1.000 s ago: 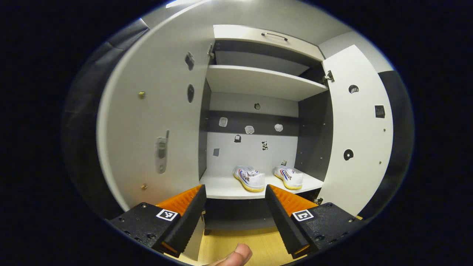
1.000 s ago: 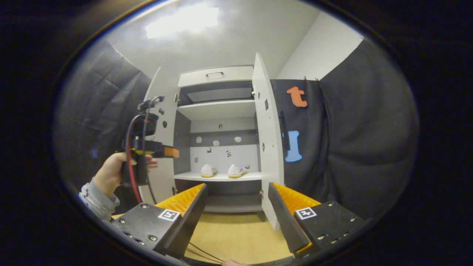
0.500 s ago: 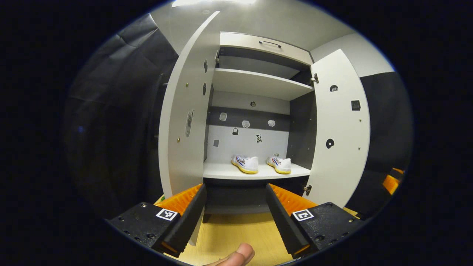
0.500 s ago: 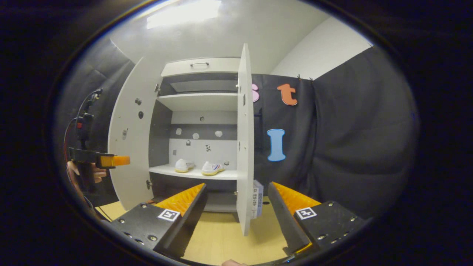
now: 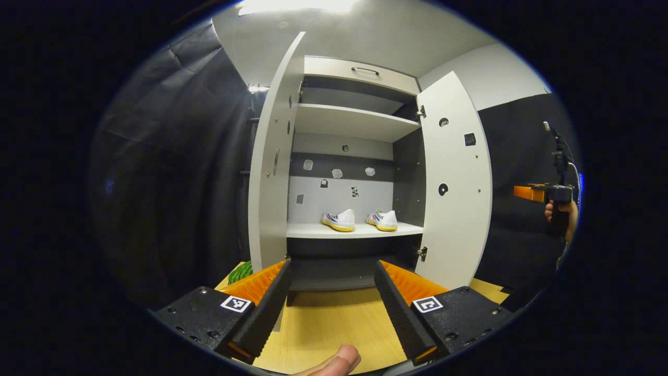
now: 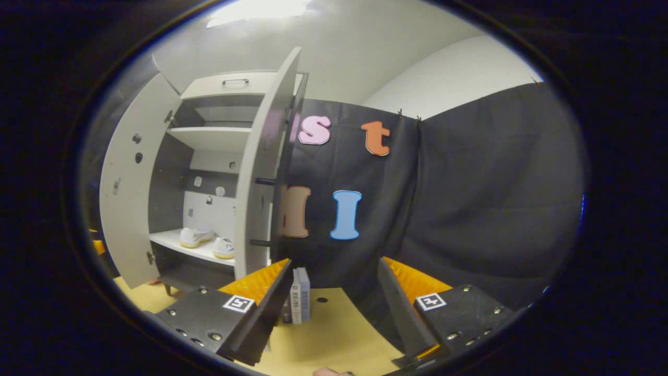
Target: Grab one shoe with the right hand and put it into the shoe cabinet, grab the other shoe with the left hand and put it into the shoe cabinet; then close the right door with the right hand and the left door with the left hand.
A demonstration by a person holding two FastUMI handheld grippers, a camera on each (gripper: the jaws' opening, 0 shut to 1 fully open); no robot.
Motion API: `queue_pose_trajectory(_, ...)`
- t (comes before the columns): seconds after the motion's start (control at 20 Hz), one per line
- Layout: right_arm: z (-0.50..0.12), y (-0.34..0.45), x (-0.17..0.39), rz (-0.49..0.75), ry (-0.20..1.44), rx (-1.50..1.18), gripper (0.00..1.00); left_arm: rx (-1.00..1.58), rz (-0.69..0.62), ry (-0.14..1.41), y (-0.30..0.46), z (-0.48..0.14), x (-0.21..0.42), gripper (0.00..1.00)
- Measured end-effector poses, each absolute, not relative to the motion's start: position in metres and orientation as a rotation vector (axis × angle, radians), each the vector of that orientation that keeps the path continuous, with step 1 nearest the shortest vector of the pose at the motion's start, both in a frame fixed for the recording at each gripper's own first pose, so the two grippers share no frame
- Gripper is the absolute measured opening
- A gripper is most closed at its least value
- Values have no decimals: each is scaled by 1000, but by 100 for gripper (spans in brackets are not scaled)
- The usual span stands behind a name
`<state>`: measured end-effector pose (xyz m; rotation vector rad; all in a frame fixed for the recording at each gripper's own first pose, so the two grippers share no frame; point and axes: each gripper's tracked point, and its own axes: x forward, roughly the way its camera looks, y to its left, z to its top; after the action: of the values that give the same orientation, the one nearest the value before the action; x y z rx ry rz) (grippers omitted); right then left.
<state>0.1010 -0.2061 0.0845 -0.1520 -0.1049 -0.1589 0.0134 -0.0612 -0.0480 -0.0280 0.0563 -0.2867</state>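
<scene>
Both the left gripper (image 5: 331,292) and right gripper (image 6: 334,297) are held wide open and empty, the two shoes (image 5: 359,220) are seen mid-frame on the cabinet shelf (image 5: 313,230), so the right door (image 6: 261,177) should be pushed shut next.

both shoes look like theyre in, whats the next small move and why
Probably bring the right gripper around to the outer face of the right door and start pushing it closed. Both shoes sit on the cabinet shelf, both doors stand wide open, and the right gripper is open and empty, already near that door's edge. The left door would follow.
</scene>
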Motion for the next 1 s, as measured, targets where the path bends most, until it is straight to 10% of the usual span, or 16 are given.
queue_pose_trajectory(1.0, 89, -164, 192, -69, 11, -38, 92, 6, -185, 14, 30, -36, 1, 94)
